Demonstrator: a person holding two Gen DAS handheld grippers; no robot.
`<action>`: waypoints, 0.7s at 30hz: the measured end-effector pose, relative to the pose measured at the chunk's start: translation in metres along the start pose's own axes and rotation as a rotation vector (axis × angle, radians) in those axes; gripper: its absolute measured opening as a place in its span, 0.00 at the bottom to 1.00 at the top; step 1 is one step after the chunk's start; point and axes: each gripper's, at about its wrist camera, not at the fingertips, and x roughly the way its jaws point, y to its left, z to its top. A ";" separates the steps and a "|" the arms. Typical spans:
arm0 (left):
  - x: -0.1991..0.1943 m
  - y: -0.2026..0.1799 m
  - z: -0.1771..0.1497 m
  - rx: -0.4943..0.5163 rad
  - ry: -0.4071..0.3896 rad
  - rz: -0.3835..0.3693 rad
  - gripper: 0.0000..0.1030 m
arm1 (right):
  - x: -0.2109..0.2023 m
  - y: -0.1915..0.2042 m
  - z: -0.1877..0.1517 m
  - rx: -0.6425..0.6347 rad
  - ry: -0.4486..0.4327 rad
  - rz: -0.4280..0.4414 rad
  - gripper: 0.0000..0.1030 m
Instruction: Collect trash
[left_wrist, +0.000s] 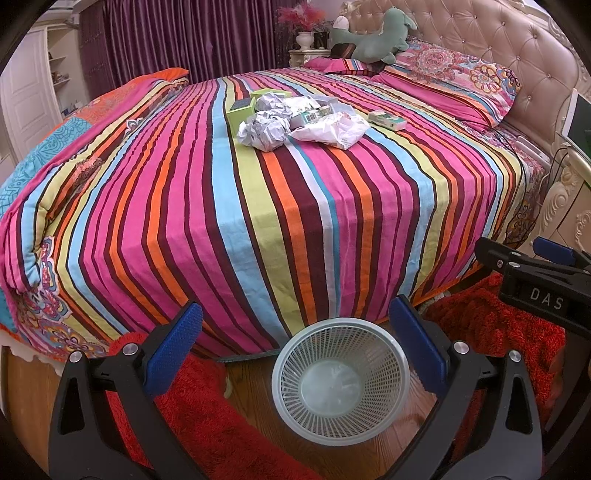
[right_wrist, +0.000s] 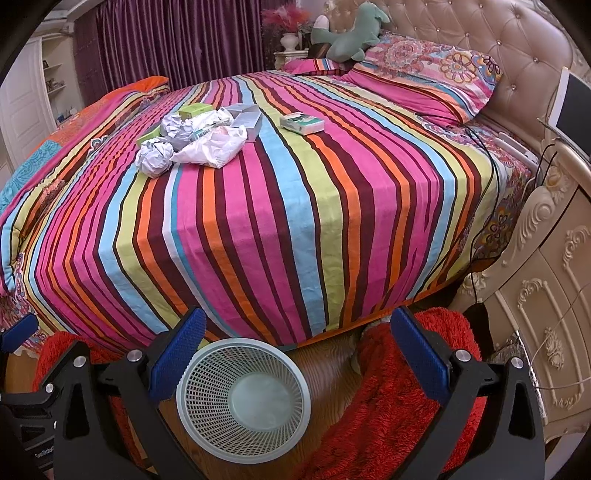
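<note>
A heap of trash lies far back on the striped bed (left_wrist: 258, 229): crumpled paper balls (left_wrist: 263, 130) (right_wrist: 154, 158), a white plastic bag (left_wrist: 330, 130) (right_wrist: 208, 149), green boxes (left_wrist: 240, 110) (right_wrist: 195, 109) and a small carton (left_wrist: 387, 120) (right_wrist: 302, 123) set apart to the right. A white mesh waste basket (left_wrist: 341, 380) (right_wrist: 243, 398) stands empty on the wooden floor at the bed's foot. My left gripper (left_wrist: 295, 347) is open above the basket, holding nothing. My right gripper (right_wrist: 295, 350) is open too, just right of the basket.
Red shaggy rugs (left_wrist: 207, 417) (right_wrist: 399, 398) flank the basket. A cream carved nightstand (right_wrist: 546, 295) with a tablet and cables stands at the right. Pillows (right_wrist: 424, 74) and a green plush toy (left_wrist: 373, 37) sit by the tufted headboard. A folded quilt (left_wrist: 44, 155) lies on the left.
</note>
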 end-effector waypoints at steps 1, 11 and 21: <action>0.000 0.000 0.000 0.000 0.001 0.000 0.95 | 0.000 0.000 0.000 0.000 0.000 0.000 0.94; 0.004 -0.001 -0.004 0.011 0.012 0.003 0.95 | 0.000 0.002 -0.001 -0.010 -0.001 -0.002 0.94; 0.004 -0.001 -0.003 0.008 0.019 0.004 0.95 | -0.001 0.002 0.001 -0.012 0.001 -0.004 0.94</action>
